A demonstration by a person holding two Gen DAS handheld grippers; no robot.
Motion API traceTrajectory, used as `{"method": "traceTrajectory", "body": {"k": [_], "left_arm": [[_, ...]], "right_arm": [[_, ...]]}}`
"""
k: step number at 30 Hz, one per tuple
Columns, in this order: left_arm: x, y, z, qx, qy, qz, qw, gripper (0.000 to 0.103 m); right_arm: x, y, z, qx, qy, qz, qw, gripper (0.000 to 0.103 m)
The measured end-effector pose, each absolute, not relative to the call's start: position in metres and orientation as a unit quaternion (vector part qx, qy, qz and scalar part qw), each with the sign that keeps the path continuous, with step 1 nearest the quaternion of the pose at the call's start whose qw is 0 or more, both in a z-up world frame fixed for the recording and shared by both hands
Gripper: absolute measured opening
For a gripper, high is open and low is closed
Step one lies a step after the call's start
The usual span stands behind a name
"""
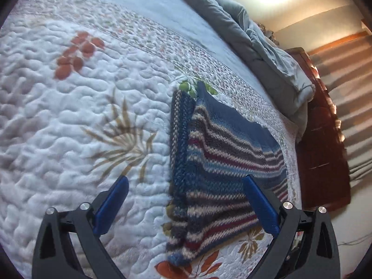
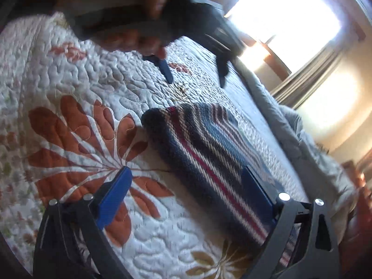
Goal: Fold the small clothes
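Your left claw (image 1: 184,187) hangs above the bed with its blue pads (image 1: 111,205) spread wide and nothing between them pressed; the folded striped knit garment (image 1: 223,162) lies on the quilt (image 1: 69,116) below, its left edge under the gap of the jaws. Your right claw (image 2: 186,184) is likewise parted, gripping nothing, its right pad (image 2: 255,190) over the garment (image 2: 209,144) and its left pad over an orange flower print on the quilt (image 2: 58,69). In the right wrist view your hand (image 2: 130,18) holds the left claw (image 2: 196,79) above the far end of the garment, blurred, its two fingertips apart and clear of the cloth. The garment, striped in blue, white and dark red, rests flat near the quilt's edge. A grey duvet (image 1: 267,46) is bunched along the far side of the bed, beside dark wooden furniture (image 1: 323,139) and a bright window (image 2: 290,18).
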State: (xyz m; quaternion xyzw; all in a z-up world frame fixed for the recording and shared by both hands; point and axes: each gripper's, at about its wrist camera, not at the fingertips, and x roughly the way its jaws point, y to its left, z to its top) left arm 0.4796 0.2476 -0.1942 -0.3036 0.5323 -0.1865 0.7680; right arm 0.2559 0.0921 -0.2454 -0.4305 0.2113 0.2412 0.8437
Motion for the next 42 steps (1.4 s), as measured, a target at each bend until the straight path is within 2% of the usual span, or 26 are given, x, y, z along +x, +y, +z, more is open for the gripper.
{"method": "traceTrajectory", "body": {"k": [1,4,12,24,27,29,32,34,35,36,37,39,40,42], "left_arm": [[0.486,0.245,-0.196,-0.309,0.531,-0.199,0.764,0.099],[0.506,0.232,-0.206,-0.3,0.544,-0.219,0.753,0.099],[0.562,0.214,-0.23,-0.291,0.578,-0.232,0.726,0.099],[0.589,0.195,-0.244,-0.281,0.593,-0.255,0.71,0.097],[0.585,0.195,-0.245,-0.264,0.605,-0.258,0.705,0.085],[0.587,0.199,-0.248,-0.267,0.61,-0.252,0.702,0.081],[0.589,0.197,-0.25,-0.257,0.616,-0.243,0.704,0.081],[0.59,0.192,-0.247,-0.238,0.619,-0.24,0.709,0.075],[0.591,0.19,-0.246,-0.228,0.621,-0.237,0.712,0.052],[0.592,0.19,-0.246,-0.229,0.622,-0.238,0.71,0.038],[0.593,0.189,-0.244,-0.227,0.623,-0.234,0.711,0.037],[0.593,0.184,-0.238,-0.211,0.626,-0.233,0.713,0.027],[0.594,0.181,-0.236,-0.207,0.627,-0.23,0.715,0.027],[0.595,0.178,-0.23,-0.196,0.629,-0.22,0.72,0.024]], "right_arm": [[0.26,0.098,-0.249,-0.442,0.212,0.236,0.839,0.073],[0.271,0.114,-0.26,-0.474,0.219,0.225,0.822,0.068],[0.299,0.139,-0.282,-0.511,0.21,0.189,0.812,0.067],[0.333,0.135,-0.283,-0.491,0.216,0.161,0.829,0.067],[0.331,0.133,-0.287,-0.493,0.216,0.163,0.827,0.066],[0.335,0.136,-0.288,-0.491,0.218,0.163,0.828,0.066],[0.344,0.143,-0.288,-0.484,0.218,0.16,0.832,0.066],[0.349,0.145,-0.285,-0.476,0.225,0.161,0.835,0.065],[0.35,0.145,-0.284,-0.472,0.227,0.163,0.836,0.064],[0.352,0.143,-0.283,-0.465,0.231,0.167,0.838,0.057],[0.353,0.142,-0.282,-0.46,0.236,0.172,0.838,0.047],[0.352,0.139,-0.281,-0.455,0.24,0.178,0.839,0.04],[0.351,0.137,-0.28,-0.45,0.24,0.181,0.841,0.03],[0.349,0.13,-0.274,-0.435,0.239,0.185,0.848,0.02]]}}
